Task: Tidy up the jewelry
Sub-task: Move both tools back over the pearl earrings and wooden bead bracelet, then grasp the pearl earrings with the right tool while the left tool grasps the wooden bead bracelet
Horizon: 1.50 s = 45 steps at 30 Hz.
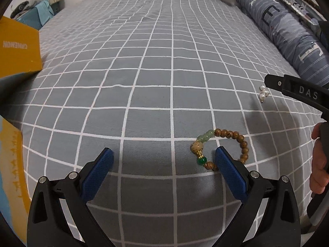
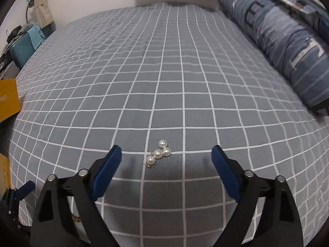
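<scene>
A: On the grid bedsheet (image 1: 144, 86), beaded bracelet (image 1: 223, 149) sits off-centre, around the left gripper (image 1: 164, 160)'s right pad; pearl earrings (image 2: 159, 154) lie well past the bracelet, toward the pillow (image 1: 287, 33).
B: Grippers?
A: Both spread wide, holding nothing. Right gripper (image 2: 166, 160) hovers with the pearls between its fingers, slightly left of centre.
B: Step?
A: Looks like pre-grasp, nothing picked up yet. Next probably lower and close on the pearls; small and loose, so they may slip. Yellow box (image 1: 18, 49) lies well left of the bracelet, maybe the destination, cannot tell.
</scene>
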Each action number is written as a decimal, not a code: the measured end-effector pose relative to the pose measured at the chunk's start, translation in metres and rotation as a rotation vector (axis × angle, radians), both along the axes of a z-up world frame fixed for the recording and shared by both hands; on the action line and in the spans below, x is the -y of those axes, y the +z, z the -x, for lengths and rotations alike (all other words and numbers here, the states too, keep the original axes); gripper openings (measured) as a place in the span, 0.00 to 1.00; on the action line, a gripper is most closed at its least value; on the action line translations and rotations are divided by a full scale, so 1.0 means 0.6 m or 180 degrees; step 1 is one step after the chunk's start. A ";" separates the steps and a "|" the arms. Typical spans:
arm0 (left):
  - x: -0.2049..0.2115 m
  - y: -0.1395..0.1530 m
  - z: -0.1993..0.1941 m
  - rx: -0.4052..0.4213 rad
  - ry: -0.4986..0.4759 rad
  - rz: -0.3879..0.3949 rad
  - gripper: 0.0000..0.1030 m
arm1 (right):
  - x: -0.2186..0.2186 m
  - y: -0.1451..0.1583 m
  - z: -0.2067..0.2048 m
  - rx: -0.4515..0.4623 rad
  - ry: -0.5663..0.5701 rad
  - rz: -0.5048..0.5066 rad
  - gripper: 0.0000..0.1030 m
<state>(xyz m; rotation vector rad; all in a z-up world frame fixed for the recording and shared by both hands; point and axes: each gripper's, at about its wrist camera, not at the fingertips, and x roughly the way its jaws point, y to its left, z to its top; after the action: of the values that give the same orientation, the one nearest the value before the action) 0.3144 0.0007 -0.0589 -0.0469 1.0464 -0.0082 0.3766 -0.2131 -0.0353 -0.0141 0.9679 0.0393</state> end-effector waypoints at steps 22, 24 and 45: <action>-0.010 0.008 0.009 0.0035 -0.0023 0.0095 0.10 | -0.008 -0.042 -0.022 -0.0247 0.0075 -0.0072 0.13; -0.009 0.011 0.011 0.0049 -0.0038 0.0099 0.10 | -0.008 -0.042 -0.022 -0.0241 0.0063 -0.0068 0.11; -0.011 0.063 0.031 0.0213 -0.0092 0.0156 0.10 | -0.004 -0.013 0.005 -0.0124 0.0000 -0.0095 0.11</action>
<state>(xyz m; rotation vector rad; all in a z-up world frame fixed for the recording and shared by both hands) 0.2955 0.0074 -0.0212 -0.0755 0.9798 -0.0611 0.3734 -0.2106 -0.0431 0.0144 1.0061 0.0542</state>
